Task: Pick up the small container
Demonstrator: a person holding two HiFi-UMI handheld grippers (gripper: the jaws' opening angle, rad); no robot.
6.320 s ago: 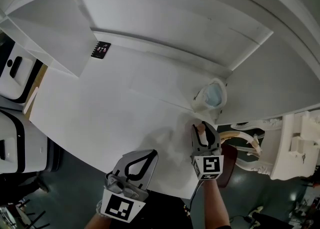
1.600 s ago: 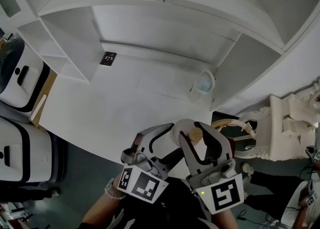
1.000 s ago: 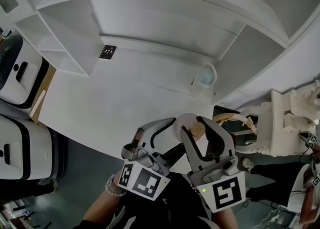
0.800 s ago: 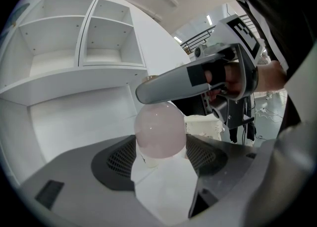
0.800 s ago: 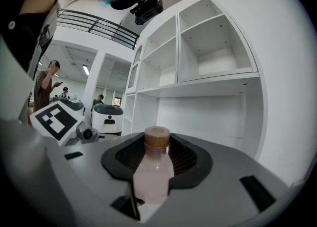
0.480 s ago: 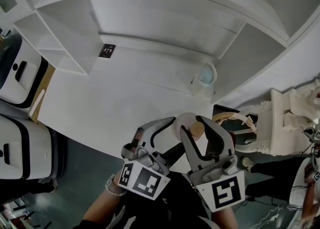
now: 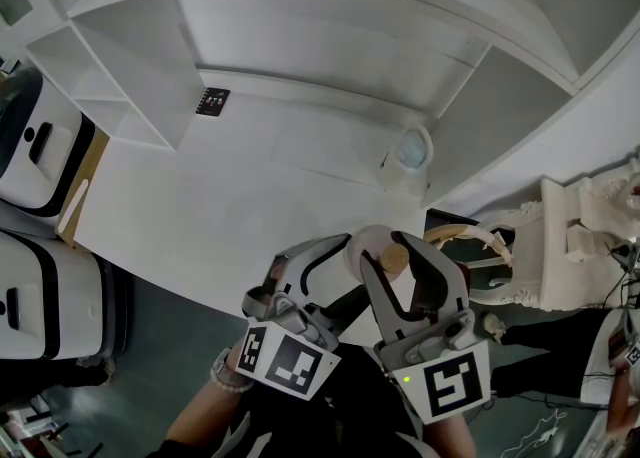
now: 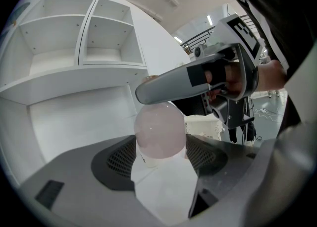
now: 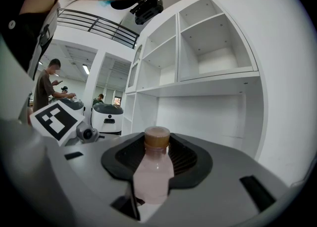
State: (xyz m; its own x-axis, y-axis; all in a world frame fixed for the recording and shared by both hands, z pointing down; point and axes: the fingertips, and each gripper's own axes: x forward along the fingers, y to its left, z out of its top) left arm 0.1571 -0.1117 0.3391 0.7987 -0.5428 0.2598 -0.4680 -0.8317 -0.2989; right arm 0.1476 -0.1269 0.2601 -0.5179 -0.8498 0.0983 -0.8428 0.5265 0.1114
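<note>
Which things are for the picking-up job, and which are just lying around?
For the job: small bottle, clamped in the right gripper; left gripper, jaws around its base.
Just lying about: pale tub on the table; black tag; white machines; white chair.

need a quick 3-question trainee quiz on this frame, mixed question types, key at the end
1. True or false: the small container is resting on the white table.
2. The cap on it is: A white, B brown, C blue.
3. Fill in: in the head view, the black tag lies on the table toward the ___ side.

Key
1. False: the right tool grips it and holds it off the table.
2. B
3. left
</note>
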